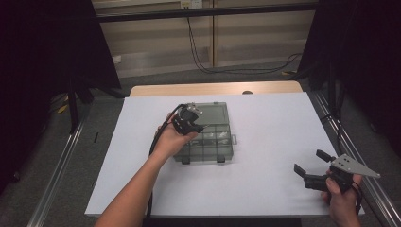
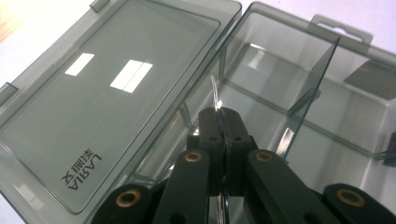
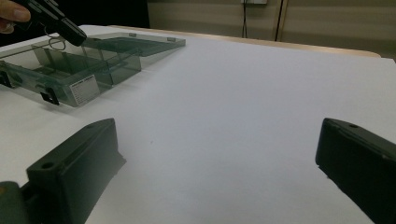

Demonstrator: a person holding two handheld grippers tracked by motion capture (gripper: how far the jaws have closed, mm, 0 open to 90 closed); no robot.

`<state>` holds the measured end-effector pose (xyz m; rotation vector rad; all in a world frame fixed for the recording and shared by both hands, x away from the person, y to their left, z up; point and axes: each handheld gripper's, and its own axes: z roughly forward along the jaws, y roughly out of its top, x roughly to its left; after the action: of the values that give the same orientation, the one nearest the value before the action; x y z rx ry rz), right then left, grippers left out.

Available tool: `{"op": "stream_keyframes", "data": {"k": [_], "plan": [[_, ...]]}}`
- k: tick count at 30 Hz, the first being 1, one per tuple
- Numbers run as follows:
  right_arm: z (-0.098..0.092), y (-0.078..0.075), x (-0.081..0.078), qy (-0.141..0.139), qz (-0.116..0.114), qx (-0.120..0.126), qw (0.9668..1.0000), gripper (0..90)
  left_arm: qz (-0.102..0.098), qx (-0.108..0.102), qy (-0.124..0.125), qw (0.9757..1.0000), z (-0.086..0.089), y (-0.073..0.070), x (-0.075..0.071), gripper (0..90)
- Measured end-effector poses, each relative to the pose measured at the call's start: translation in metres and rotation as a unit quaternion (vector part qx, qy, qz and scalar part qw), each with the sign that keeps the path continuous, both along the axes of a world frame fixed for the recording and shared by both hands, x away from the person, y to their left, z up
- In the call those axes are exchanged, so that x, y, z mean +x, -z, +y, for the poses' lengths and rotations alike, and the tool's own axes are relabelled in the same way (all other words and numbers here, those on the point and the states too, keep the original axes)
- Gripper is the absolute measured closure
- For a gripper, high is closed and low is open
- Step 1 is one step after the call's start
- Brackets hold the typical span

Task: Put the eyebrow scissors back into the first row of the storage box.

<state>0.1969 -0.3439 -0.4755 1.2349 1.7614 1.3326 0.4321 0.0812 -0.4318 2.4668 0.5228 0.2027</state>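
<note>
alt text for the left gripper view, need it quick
The left gripper, jaws shut on a thin clear divider, reaches into an open smoky-grey plastic organizer box. The box's lid lies flat open at the left, with printed lettering near one corner. An upright partition splits the compartments beyond the jaws.

Compartment box (image 1: 208, 142): smoky translucent grey plastic, rectangular, lying flat on white table sheet, left of centre. Lid (image 2: 107, 93) swung fully open, lying flat behind box, hinged along far edge; printed logo near one lid corner, two latch tabs on lid's free edge. Interior split by fixed walls into several cells. White label on one side wall. Thin clear divider strip (image 2: 215, 95) standing upright on edge above cell, pinched at lower end, probably loose partition.
</note>
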Motion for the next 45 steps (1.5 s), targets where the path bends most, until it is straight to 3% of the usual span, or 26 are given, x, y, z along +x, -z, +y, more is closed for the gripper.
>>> {"op": "stream_keyframes", "data": {"k": [1,3,4,6,7,9,10,12,15,16,17,20,22,25,30,34,35,39,45], "plan": [[0.000,0.000,0.000,0.000,-0.001,0.000,1.0000,0.0,0.002,-0.018,-0.016,0.9997,-0.002,0.003,-0.002,89.1],[0.000,0.000,0.000,0.000,0.000,0.000,1.0000,0.0,-0.002,0.004,-0.002,1.0000,0.001,0.003,0.001,89.1],[0.000,0.000,0.000,0.000,0.000,0.000,1.0000,0.0,0.002,-0.009,-0.016,0.9998,0.000,0.005,0.000,88.9],[0.000,0.000,0.000,0.000,-0.001,-0.002,1.0000,0.0,-0.001,0.001,-0.004,1.0000,0.002,0.005,0.002,88.0],[0.000,0.000,0.000,0.000,0.000,-0.001,1.0000,0.0,0.006,-0.023,-0.021,0.9995,0.001,0.006,0.000,87.1],[0.000,0.000,0.000,0.001,-0.002,-0.002,1.0000,0.0,-0.004,-0.025,-0.014,0.9996,0.005,0.006,0.003,79.7],[0.000,0.000,0.000,0.001,-0.001,0.000,1.0000,0.0,0.000,-0.026,-0.012,0.9996,0.007,0.005,0.004,77.2],[0.000,0.000,0.000,-0.001,-0.002,-0.003,1.0000,0.0,-0.009,-0.035,-0.019,0.9992,0.008,0.004,0.003,68.1],[0.001,0.000,0.000,0.000,-0.002,-0.005,1.0000,0.0,0.004,-0.048,-0.037,0.9981,0.010,0.002,-0.001,54.8],[0.001,0.000,0.000,0.000,-0.002,-0.006,1.0000,0.0,-0.005,-0.076,-0.072,0.9945,0.007,0.006,-0.006,46.2],[0.001,-0.001,0.000,0.002,-0.002,-0.008,1.0000,0.0,0.000,-0.064,-0.060,0.9962,0.011,0.003,-0.006,39.5],[0.002,-0.002,0.000,0.001,0.001,-0.013,0.9999,0.0,0.007,-0.088,-0.075,0.9933,0.016,0.003,-0.007,24.4],[0.002,-0.002,0.001,0.003,0.000,-0.015,0.9999,0.0,0.014,-0.090,-0.077,0.9929,0.022,0.002,-0.007,12.0],[0.001,-0.003,0.001,0.007,0.002,-0.013,0.9999,0.0,0.015,-0.118,-0.093,0.9885,0.033,0.001,-0.006,0.7],[0.000,-0.005,0.003,0.014,0.006,-0.004,0.9999,0.0,0.013,-0.152,-0.101,0.9831,0.052,-0.002,-0.008,0.0],[0.003,-0.006,0.006,0.015,0.008,-0.009,0.9998,0.0,0.008,-0.158,-0.106,0.9817,0.063,-0.006,-0.009,0.0],[0.004,-0.006,0.007,0.015,0.010,-0.008,0.9998,0.0,0.010,-0.170,-0.109,0.9795,0.065,-0.006,-0.010,0.0],[0.009,-0.009,0.014,0.012,0.009,-0.010,0.9998,0.0,0.004,-0.183,-0.116,0.9763,0.073,-0.006,-0.010,0.0],[0.019,-0.018,0.024,0.002,0.004,-0.009,0.9999,0.0,0.004,-0.187,-0.118,0.9753,0.079,-0.005,-0.009,0.0]]}}
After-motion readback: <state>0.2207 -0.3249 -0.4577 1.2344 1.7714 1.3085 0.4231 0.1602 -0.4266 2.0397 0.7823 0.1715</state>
